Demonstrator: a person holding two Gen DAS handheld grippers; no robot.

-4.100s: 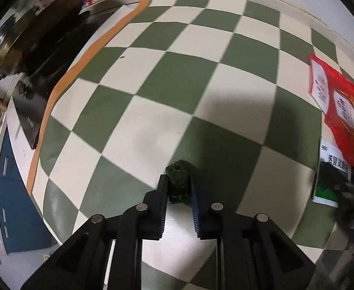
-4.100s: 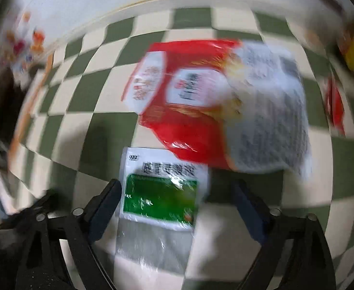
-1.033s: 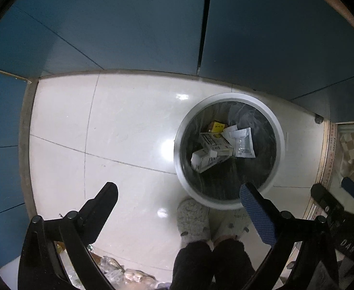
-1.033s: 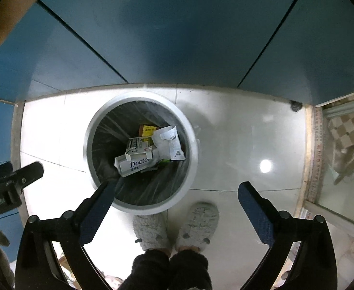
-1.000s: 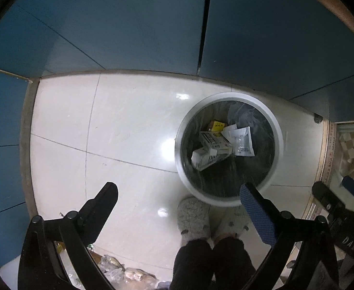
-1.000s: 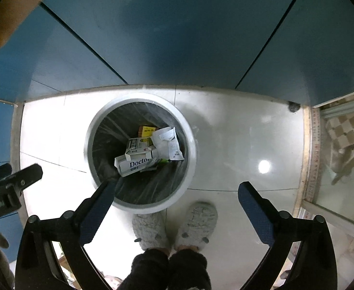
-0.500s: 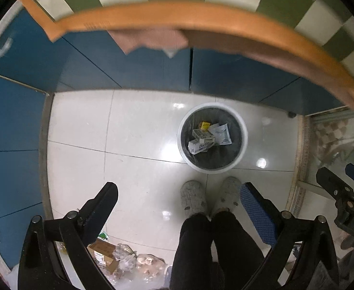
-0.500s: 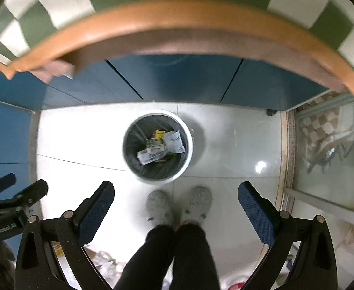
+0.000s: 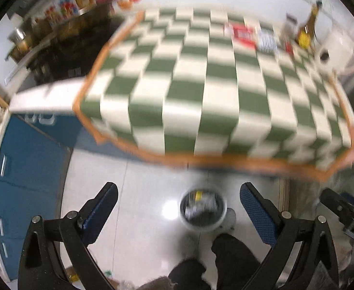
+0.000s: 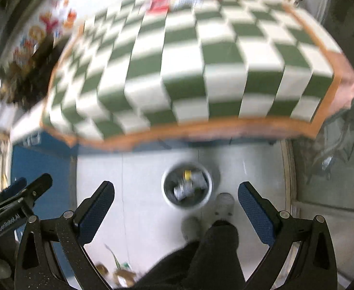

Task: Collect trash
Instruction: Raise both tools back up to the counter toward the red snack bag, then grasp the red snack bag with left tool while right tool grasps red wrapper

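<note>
Both views are blurred by motion. A round trash bin point(image 9: 203, 210) point(image 10: 187, 188) with several packets inside stands on the pale floor far below, by the person's slippers. My left gripper point(image 9: 178, 201) is open with nothing between its fingers. Empty too, my right gripper point(image 10: 176, 199) stands open high above the floor. A red packet point(image 9: 242, 34) point(image 10: 160, 5) lies far back on the green-and-white checked tabletop point(image 9: 201, 77) point(image 10: 189, 55).
Bottles and a white kettle point(image 9: 331, 48) stand at the table's far right corner. A dark stove with pans point(image 9: 63, 46) sits to the left. Blue cabinets point(image 9: 29, 169) lie beneath the counter. The person's dark trouser legs point(image 10: 201, 258) fill the bottom. Litter point(image 10: 119, 273) lies on the floor.
Both grippers rose from just over the bin and tilted up; the checked tabletop now fills the upper half of each view and the bin looks small. Both stayed open and empty.
</note>
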